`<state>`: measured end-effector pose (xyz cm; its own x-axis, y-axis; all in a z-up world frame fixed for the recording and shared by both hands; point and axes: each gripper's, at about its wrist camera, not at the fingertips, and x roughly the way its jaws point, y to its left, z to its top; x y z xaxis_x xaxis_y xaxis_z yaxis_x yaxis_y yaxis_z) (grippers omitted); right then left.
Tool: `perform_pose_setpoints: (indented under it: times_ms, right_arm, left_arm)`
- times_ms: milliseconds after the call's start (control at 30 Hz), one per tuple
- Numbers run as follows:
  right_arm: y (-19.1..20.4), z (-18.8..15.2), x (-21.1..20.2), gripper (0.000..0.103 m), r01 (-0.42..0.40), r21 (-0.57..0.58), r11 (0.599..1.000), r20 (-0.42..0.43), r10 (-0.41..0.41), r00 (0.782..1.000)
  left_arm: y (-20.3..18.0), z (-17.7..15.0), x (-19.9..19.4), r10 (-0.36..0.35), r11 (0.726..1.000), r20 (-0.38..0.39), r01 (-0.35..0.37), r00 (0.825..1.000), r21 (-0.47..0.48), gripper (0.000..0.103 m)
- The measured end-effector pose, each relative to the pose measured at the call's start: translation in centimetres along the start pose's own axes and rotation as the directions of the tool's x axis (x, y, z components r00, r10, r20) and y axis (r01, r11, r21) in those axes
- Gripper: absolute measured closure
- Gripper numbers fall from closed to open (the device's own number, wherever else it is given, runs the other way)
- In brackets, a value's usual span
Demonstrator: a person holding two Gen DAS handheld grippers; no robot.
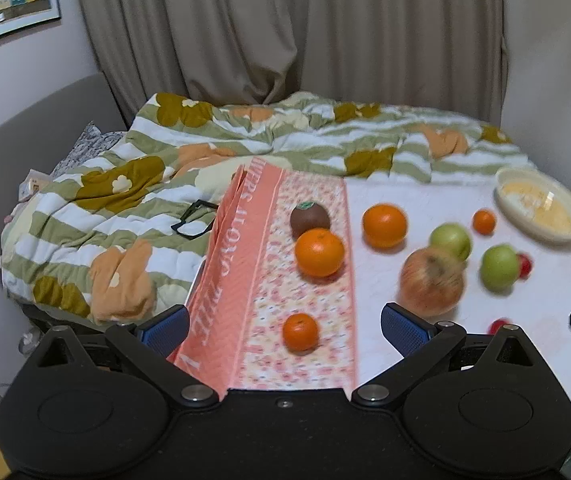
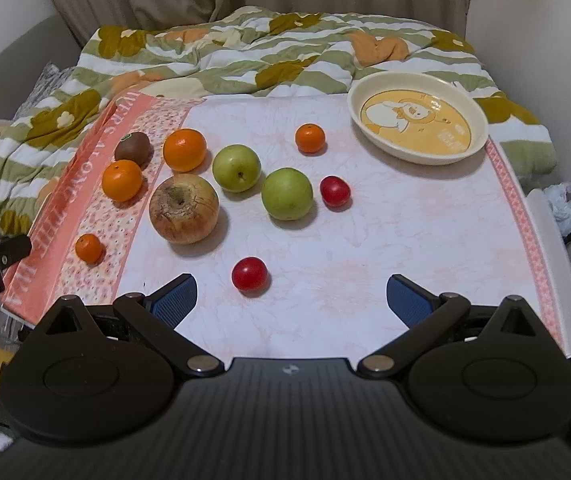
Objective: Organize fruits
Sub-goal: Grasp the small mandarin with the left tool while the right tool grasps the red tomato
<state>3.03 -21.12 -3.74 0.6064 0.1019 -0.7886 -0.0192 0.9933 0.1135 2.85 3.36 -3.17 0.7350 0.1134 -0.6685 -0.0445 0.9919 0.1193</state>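
Note:
Fruit lies loose on a small table (image 2: 385, 232): a large reddish apple (image 2: 184, 209), two green apples (image 2: 237, 168) (image 2: 287, 193), two oranges (image 2: 185, 149) (image 2: 122, 180), two small mandarins (image 2: 309, 138) (image 2: 89, 248), a kiwi (image 2: 134, 147) and two cherry tomatoes (image 2: 249, 274) (image 2: 335, 191). A cream plate (image 2: 481, 120) with a yellow cartoon print stands empty at the far right. My right gripper (image 2: 291, 300) hangs open near the table's front edge, the near tomato just left of its middle. My left gripper (image 1: 285, 330) is open above the small mandarin (image 1: 300, 331), with the big apple (image 1: 432, 282) beyond its right finger.
A striped flowered quilt (image 2: 221, 64) is bunched behind and to the left of the table, with black glasses (image 1: 195, 218) lying on it. Curtains (image 1: 269, 28) hang behind. A pink printed cloth (image 2: 65, 216) covers the table's left strip. A wall stands close on the right.

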Motion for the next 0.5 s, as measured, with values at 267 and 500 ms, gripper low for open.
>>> perform_pose_setpoints:
  times_ms: [267,500]
  right_arm:
    - [1.5,-2.1,4.3,0.0,0.021,0.027,0.999,0.024,-0.022,0.999]
    - [2.6,-3.3,6.8,0.0,0.058,0.017,0.998,0.029,-0.058,0.998]
  left_arm:
    - [1.2,-1.6,5.0,-0.032,0.996,-0.032,0.035,0.999,0.083,0.002]
    - [1.2,-2.4,8.5,-0.107,0.987,-0.079,0.116,0.991,0.11,0.012]
